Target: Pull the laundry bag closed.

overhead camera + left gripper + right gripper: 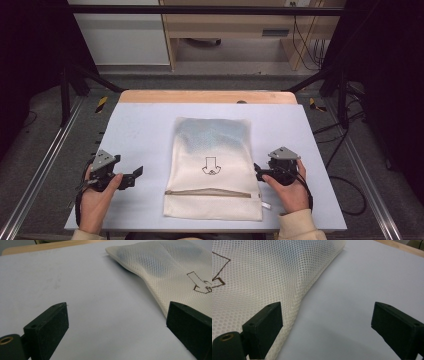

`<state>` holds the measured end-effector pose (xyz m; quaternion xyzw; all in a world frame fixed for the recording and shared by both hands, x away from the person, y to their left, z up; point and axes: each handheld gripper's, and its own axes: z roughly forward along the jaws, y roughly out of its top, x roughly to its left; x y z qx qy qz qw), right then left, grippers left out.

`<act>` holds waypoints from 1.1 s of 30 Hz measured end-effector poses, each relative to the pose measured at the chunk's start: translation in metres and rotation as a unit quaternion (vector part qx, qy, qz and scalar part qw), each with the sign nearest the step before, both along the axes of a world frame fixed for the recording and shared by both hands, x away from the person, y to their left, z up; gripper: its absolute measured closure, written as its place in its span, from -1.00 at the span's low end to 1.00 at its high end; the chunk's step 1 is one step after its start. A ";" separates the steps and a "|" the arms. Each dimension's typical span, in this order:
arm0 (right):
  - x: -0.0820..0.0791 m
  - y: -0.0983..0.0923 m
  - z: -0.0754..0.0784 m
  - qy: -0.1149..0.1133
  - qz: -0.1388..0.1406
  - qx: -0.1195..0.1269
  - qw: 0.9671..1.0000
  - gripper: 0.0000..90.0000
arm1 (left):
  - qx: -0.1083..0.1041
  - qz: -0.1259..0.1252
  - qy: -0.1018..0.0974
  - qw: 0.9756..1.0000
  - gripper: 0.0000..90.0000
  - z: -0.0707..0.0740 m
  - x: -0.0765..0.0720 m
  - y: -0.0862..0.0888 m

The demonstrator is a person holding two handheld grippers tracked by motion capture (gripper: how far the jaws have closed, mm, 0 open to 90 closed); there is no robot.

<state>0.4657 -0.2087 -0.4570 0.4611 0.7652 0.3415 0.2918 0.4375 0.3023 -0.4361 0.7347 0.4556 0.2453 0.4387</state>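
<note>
The mesh bag (212, 167) lies flat at the middle of the bench (140, 125), its long axis running from 12 to 6 o'clock, with the zipper (207, 193) across the near end. The right claw (258, 172) sits at the bag's 3 o'clock edge, just beside the cloth, jaws spread wide and empty. The left claw (136, 176) waits at 9 o'clock, also wide open with nothing between its jaws, and a strip of bare bench separates it from the bag. The right hand (292, 192) is therefore the nearer one; judging by this, a short reach toward 9 o'clock would bring it onto the side seam.
</note>
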 end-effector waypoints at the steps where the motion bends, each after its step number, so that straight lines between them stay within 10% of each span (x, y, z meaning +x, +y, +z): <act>1: 0.000 0.001 0.001 0.000 0.001 -0.001 1.000 -0.70 | -0.004 -0.001 -0.001 1.000 -0.90 0.000 -0.002 0.001; 8: -0.003 0.011 0.008 0.000 0.026 -0.002 1.000 -0.59 | 0.007 -0.021 0.019 1.000 -0.91 -0.008 -0.008 -0.002; 12: -0.009 0.030 0.013 0.010 0.065 -0.007 0.998 -0.55 | 0.055 -0.022 0.012 0.998 -0.90 -0.009 -0.004 -0.010; 21: -0.017 0.059 0.018 0.030 0.114 -0.011 0.993 -0.55 | 0.049 -0.012 0.021 0.999 -0.90 -0.013 -0.001 -0.004; 33: -0.021 0.111 0.035 0.066 0.204 -0.022 0.976 -0.55 | 0.052 -0.016 0.027 0.998 -0.90 -0.015 -0.001 -0.005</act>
